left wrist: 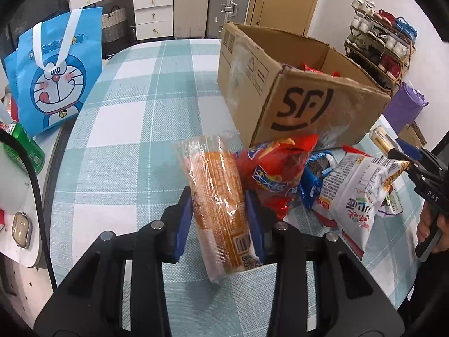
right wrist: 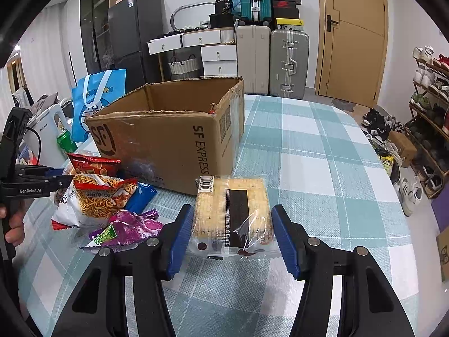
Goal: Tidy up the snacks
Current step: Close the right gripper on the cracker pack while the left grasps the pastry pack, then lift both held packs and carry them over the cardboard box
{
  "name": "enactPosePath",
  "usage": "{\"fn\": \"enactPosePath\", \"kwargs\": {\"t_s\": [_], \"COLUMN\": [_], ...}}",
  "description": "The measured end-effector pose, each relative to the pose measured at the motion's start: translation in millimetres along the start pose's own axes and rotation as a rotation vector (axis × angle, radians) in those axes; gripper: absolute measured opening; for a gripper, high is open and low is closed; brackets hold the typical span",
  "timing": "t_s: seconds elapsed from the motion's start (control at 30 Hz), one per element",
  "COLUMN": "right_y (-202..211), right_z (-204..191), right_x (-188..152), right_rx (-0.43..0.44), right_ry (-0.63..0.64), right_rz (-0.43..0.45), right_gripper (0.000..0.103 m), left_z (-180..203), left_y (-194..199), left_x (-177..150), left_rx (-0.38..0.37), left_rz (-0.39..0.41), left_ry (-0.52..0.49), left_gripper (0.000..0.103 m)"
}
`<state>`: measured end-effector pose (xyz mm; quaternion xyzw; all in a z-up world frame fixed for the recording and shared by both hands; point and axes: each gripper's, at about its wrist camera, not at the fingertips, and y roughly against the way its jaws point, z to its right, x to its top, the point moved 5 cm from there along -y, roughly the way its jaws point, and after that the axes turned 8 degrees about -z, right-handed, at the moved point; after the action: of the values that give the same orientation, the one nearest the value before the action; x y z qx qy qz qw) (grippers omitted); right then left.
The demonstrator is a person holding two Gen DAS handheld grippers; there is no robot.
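Note:
My left gripper (left wrist: 219, 196) is shut on a long orange snack packet (left wrist: 216, 185), which stands tilted between the blue pads above the checked tablecloth. To its right lie a red chip bag (left wrist: 269, 168), a blue packet (left wrist: 317, 179) and a white noodle-snack bag (left wrist: 353, 191), in front of the open SF cardboard box (left wrist: 308, 106). My right gripper (right wrist: 231, 210) is shut on a clear-wrapped square cracker pack (right wrist: 233, 207) with a dark stripe, held just in front of the box (right wrist: 157, 140). A purple bag (right wrist: 129, 227) lies left of it.
A blue cartoon tote bag (left wrist: 56, 84) and a green can (left wrist: 25, 146) stand at the table's left edge. Red snack bags show inside the box. A shoe rack (right wrist: 429, 129) is on the right, with suitcases (right wrist: 289, 61) and drawers beyond the table.

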<state>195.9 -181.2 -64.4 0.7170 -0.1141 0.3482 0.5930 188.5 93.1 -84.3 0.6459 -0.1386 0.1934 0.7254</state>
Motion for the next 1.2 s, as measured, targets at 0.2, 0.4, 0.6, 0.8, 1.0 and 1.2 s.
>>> {"fn": "enactPosePath", "kwargs": {"t_s": [0.2, 0.4, 0.6, 0.8, 1.0, 1.2], "right_y": [4.8, 7.2, 12.4, 17.4, 25.2, 34.4], "right_z": [0.9, 4.3, 6.5, 7.4, 9.4, 10.6], "right_x": [0.1, 1.6, 4.1, 5.4, 8.3, 11.0], "right_rx": [0.003, 0.006, 0.01, 0.015, 0.012, 0.011], "right_ry": [-0.007, -0.022, -0.028, -0.035, -0.046, -0.051], "right_rz": [0.014, 0.022, 0.045, 0.064, 0.091, 0.121], "right_gripper": [0.058, 0.058, 0.058, 0.058, 0.058, 0.058], "left_z": [-4.5, -8.3, -11.1, -11.7, -12.4, -11.3], "left_y": [3.4, 9.3, 18.8, 27.9, 41.9, 57.8], "left_x": [1.8, 3.7, 5.5, 7.1, 8.1, 9.7], "left_rx": [-0.01, -0.014, -0.032, -0.046, -0.065, -0.076], "left_rz": [0.016, 0.045, 0.079, 0.108, 0.142, 0.178], "left_ry": [0.022, 0.033, 0.05, 0.06, 0.072, 0.073], "left_gripper": [0.033, 0.032, 0.032, 0.031, 0.031, 0.031]}}
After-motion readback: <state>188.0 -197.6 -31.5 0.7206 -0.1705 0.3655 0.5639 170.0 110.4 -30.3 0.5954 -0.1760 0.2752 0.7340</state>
